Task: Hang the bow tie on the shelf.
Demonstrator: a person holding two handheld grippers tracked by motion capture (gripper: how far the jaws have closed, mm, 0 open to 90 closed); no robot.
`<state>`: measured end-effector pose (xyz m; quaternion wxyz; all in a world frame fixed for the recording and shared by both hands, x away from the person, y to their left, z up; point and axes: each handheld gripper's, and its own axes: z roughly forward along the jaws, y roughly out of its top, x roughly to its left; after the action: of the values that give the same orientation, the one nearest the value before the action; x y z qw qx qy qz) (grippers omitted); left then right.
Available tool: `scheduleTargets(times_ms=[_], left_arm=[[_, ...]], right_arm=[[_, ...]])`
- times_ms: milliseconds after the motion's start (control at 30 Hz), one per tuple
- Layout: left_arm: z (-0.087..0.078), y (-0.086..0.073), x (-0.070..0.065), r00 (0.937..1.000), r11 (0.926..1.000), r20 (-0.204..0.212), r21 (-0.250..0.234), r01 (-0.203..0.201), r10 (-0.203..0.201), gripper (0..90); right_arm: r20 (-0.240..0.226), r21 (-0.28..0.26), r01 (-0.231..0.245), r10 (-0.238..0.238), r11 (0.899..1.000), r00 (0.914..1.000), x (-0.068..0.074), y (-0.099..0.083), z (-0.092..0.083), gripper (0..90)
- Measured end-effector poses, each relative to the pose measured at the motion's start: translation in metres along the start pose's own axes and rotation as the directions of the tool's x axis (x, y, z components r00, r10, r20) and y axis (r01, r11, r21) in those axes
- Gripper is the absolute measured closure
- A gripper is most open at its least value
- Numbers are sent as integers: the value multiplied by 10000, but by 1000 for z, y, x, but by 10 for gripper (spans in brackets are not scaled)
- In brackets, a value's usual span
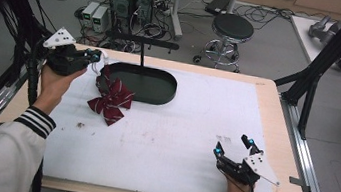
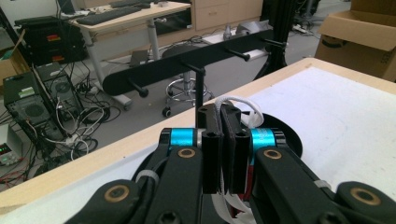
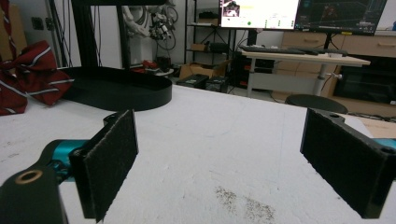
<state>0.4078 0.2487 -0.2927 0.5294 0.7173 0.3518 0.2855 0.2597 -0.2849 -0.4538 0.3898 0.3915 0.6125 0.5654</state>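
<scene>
White foam-topped wooden table (image 1: 192,144) under both tools: left gripper (image 1: 97,58) clamps a white loop (image 2: 243,106) of the striped maroon bow (image 1: 111,102); right gripper (image 1: 236,146) gapes empty.

- The white middle and right of the counter (image 1: 187,139) are left open for passage.
- The far-left part is taken up by the black base (image 1: 147,83), with its post (image 1: 142,54) and peg bar (image 1: 142,40) standing above it.
- Just beside the base, room is blocked by the red bow (image 1: 110,100).
- Between the wide-apart right gripper (image 1: 236,144) jaws, only bare counter is seen.
</scene>
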Motion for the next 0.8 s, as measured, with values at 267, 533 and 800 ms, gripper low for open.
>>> scheduleTargets(times_ms=[267, 533, 800], left_arm=[[20, 13, 11, 10000, 9999, -13, -105, 68, -68, 870], [31, 25, 19, 9997, 10000, -224, -83, -52, 50, 870], [40, 33, 33, 9993, 10000, -364, -6, -85, 85, 870]], right_arm=[[43, -43, -21, 22, 10000, 10000, -1, 0, 0, 103], [47, 8, -102, 102, 9999, 9999, 0, 0, 0, 103], [55, 23, -36, 36, 10000, 10000, 0, 0, 1, 103]])
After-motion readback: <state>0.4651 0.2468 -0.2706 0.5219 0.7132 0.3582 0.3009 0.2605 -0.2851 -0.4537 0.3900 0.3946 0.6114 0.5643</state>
